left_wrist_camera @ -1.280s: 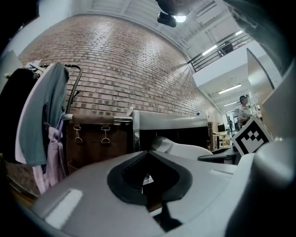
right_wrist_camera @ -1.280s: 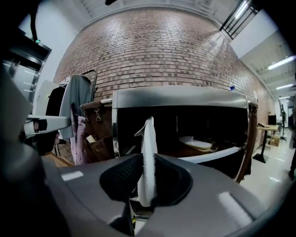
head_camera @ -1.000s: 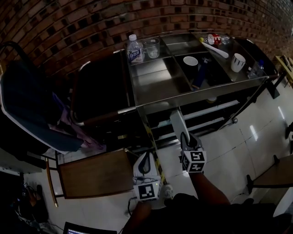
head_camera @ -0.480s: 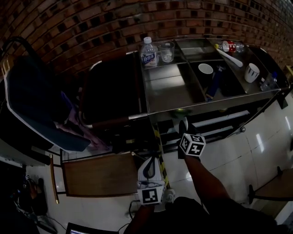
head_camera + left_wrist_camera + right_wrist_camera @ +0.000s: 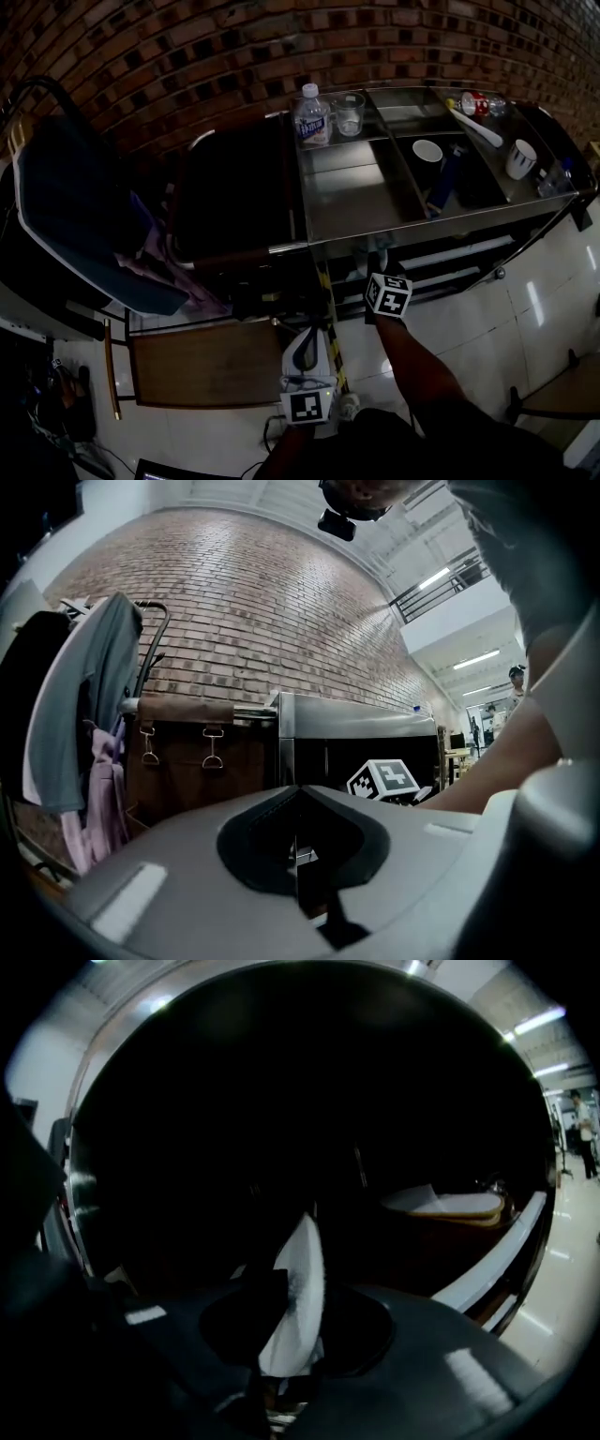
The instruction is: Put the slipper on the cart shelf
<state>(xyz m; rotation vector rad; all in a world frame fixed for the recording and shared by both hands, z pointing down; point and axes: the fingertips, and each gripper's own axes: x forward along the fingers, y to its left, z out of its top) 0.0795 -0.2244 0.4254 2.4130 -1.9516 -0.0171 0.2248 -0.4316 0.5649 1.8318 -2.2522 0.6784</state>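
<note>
- I keep the white slipper [image 5: 302,1269] stood on its thin edge between the jaws of the right gripper [image 5: 281,1330]. That way it passes under the top of the stainless-steel cart [image 5: 356,202] and into the dark lower shelf [image 5: 441,251].
- Those jaws stand narrow around the slipper and have just been opening. In this gloom I judge the pads are on it, though only lightly.
- A pale tan-soled slipper [image 5: 455,1204] lies flat on the shelf off to the right, well apart. I take it for the mate, so I aim beside it.
- My right forearm [image 5: 412,366] reaches forward with the gripper tipped slightly down. Its marker cube [image 5: 387,293] sits just below the cart's front rim.
- The left gripper [image 5: 295,855] hangs level near my body with its jaws closed on nothing, out of the way.
</note>
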